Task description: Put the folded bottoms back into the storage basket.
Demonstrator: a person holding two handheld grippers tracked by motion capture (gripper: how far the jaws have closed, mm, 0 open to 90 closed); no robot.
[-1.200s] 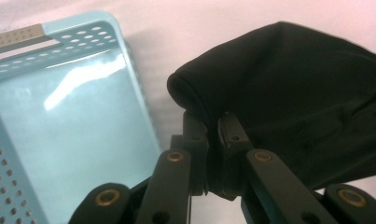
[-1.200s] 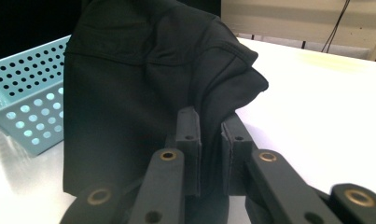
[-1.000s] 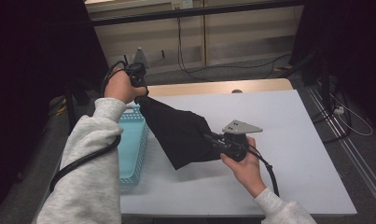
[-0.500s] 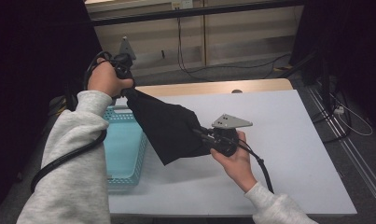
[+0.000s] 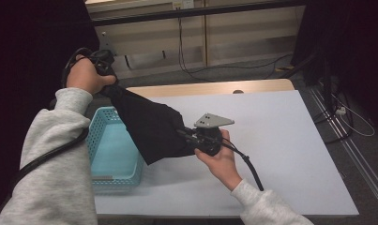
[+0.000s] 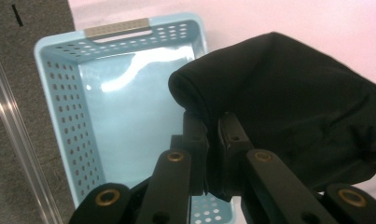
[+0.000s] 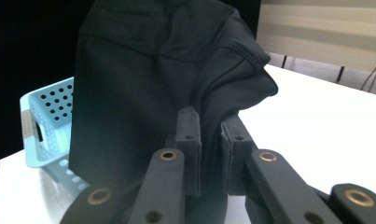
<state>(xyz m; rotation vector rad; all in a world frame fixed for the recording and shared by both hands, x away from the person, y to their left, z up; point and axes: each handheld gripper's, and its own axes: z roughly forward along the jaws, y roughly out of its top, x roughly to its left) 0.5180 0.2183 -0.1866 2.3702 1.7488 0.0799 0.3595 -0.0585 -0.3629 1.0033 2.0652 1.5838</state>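
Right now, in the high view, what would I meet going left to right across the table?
Blue basket → black cloth → right gripper → bare white table.

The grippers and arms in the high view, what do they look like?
Both sleeves are light grey and fleecy. The right gripper is black with a grey three-cornered plate on top and a thick black cable. The left gripper is black too, trailing its own black cable. Its linkages have brass-coloured pivots.

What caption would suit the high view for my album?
Two hand-held grippers, left gripper and right gripper, hold a black cloth above a blue basket.
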